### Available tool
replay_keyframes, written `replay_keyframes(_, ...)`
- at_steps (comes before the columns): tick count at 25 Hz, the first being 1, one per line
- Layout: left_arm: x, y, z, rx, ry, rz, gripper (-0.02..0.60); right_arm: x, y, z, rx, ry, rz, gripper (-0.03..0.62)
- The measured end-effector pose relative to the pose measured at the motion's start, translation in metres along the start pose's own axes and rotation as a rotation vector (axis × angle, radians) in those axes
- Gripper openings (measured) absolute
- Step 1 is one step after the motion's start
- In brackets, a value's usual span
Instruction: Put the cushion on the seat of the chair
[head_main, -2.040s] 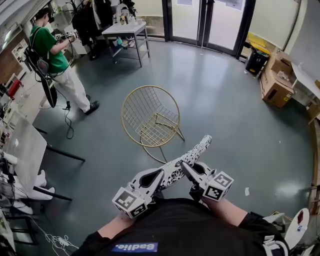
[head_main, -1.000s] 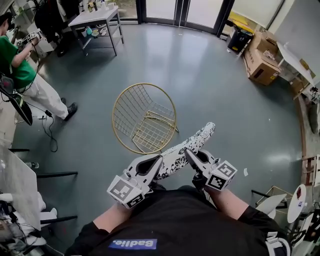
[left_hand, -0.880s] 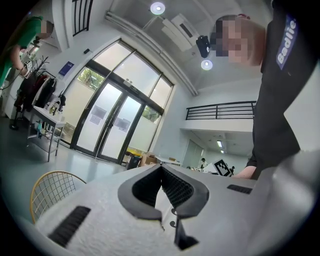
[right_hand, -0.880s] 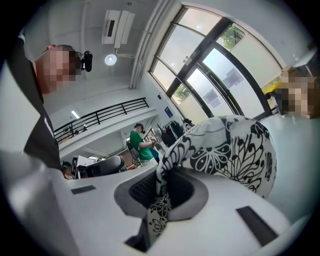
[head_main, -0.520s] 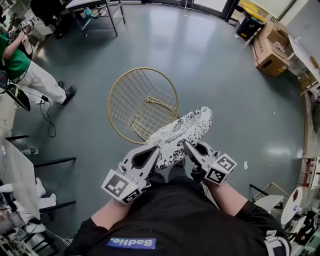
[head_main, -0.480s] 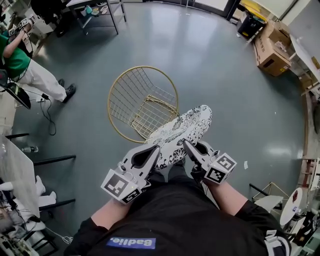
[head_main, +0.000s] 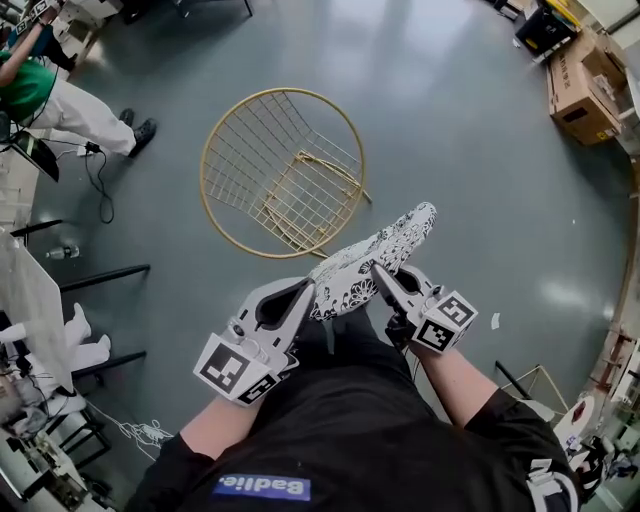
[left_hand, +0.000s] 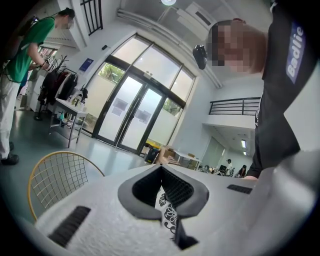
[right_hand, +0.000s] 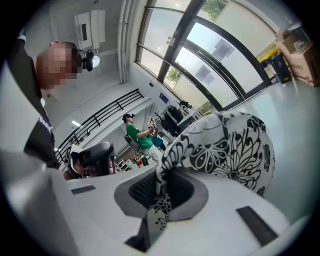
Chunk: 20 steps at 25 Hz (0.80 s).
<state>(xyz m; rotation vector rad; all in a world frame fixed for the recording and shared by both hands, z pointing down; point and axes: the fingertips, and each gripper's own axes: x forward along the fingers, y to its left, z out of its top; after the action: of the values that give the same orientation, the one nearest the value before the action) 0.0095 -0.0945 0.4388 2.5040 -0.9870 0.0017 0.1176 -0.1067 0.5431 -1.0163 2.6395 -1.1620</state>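
Left gripper (head_main: 306, 292) and right gripper (head_main: 380, 272) each pinched the near edge of the floral cushion (head_main: 378, 256), as their own views showed. Only the head view showed it held in the air beside the gold wire chair (head_main: 204, 170), off its seat.

left tool (head_main: 308, 293) and right tool (head_main: 380, 272) side by side, pointing forward, each clamped on cushion (head_main: 385, 250) edge

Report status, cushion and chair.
Both shut on cushion edge: left gripper, right gripper. Held in the air, near side of chair, not on seat. Nothing seen in the way.
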Motion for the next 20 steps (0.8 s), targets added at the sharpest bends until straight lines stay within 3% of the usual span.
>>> replay_keyframes(5, 0.020, 0.003, -0.029, -0.028, 0.030, 0.033, 0.015, -0.002, -0.045, -0.029, 0.074, 0.042, -0.014, 0.040)
replay_keyframes(12, 0.033, 0.022, -0.056, -0.052, 0.047, 0.080, 0.015, 0.014, -0.093, -0.063, 0.093, 0.102, -0.019, 0.040)
replay_keyframes(20, 0.015, 0.054, -0.086, -0.075, 0.074, 0.148, 0.017, 0.076, -0.120, -0.083, 0.069, 0.149, 0.028, 0.040)
